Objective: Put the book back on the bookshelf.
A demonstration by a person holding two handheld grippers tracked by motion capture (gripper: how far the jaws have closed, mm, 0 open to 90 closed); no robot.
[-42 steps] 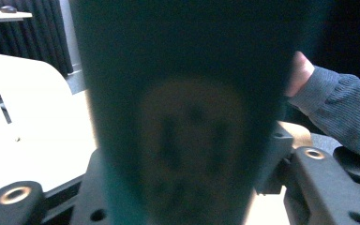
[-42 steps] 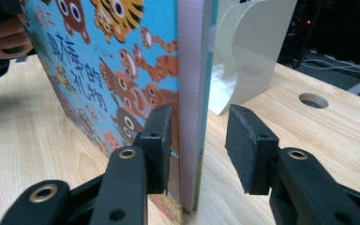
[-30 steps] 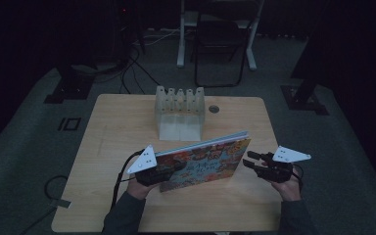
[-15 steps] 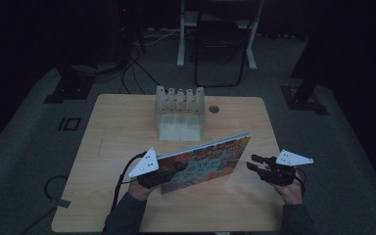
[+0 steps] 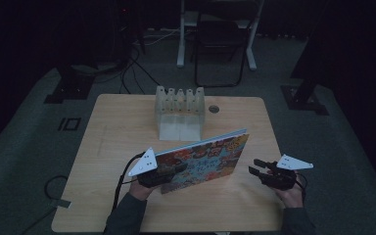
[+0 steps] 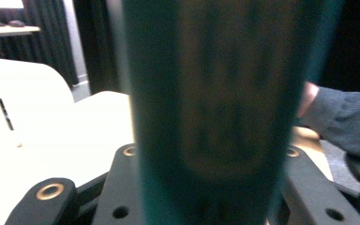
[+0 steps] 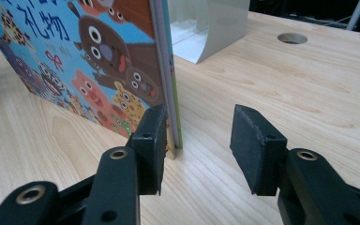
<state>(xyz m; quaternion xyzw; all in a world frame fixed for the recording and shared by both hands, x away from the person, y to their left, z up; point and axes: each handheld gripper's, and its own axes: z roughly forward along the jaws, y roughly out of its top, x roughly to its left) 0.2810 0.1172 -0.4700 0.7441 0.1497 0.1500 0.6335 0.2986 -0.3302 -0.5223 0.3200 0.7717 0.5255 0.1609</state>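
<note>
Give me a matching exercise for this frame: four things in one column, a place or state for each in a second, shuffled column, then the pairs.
Things:
1. picture book
2. clear slotted rack
3. left hand-held gripper
4. right hand-held gripper

Places or states:
A. at the book's left end, book between its jaws
B. jaws open, just off the book's right edge
C. standing on its edge on the table
D. behind the book, toward the table's far edge

Pairs: 1-C, 2-D, 3-A, 4-B
</note>
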